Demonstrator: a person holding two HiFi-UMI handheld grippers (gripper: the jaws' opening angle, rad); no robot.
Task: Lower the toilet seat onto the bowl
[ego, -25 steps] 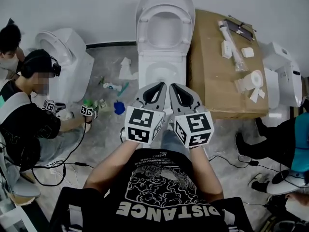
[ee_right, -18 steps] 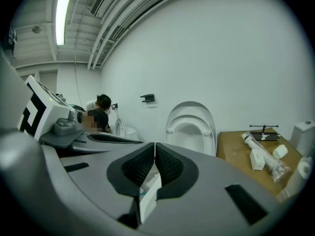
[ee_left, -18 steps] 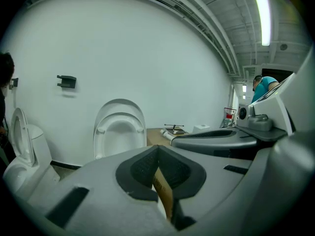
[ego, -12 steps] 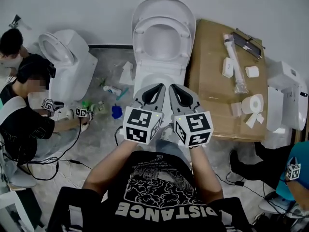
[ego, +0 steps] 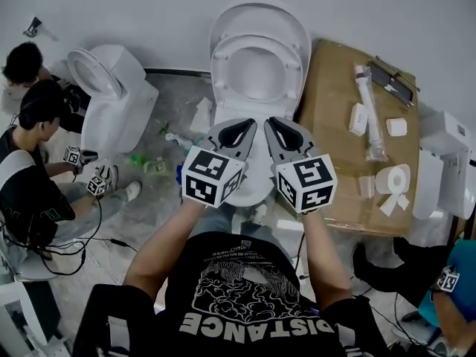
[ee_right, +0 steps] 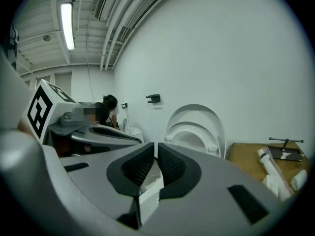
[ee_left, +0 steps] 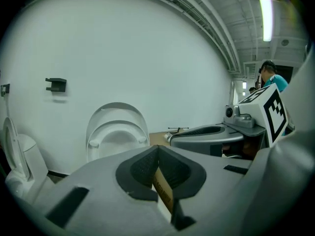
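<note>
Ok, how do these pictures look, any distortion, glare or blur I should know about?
Head view: soft, even light with no hard shadows, sharp on the raised toilet seat, edges bowing a little. Left gripper view: strong fisheye with black corners, the wall lines curve, and the ceiling lamp is blown out. Right gripper view: same fisheye and dark rim, with the ceiling lamp glaring at top left.

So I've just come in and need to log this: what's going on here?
A person holds a gripper in each hand, facing a toilet. The left gripper and right gripper are both shut and empty, side by side over the front of the bowl. The seat stands up against the lid, not yet lowered, and neither gripper touches it. Others sit by a second toilet at the left.
</note>
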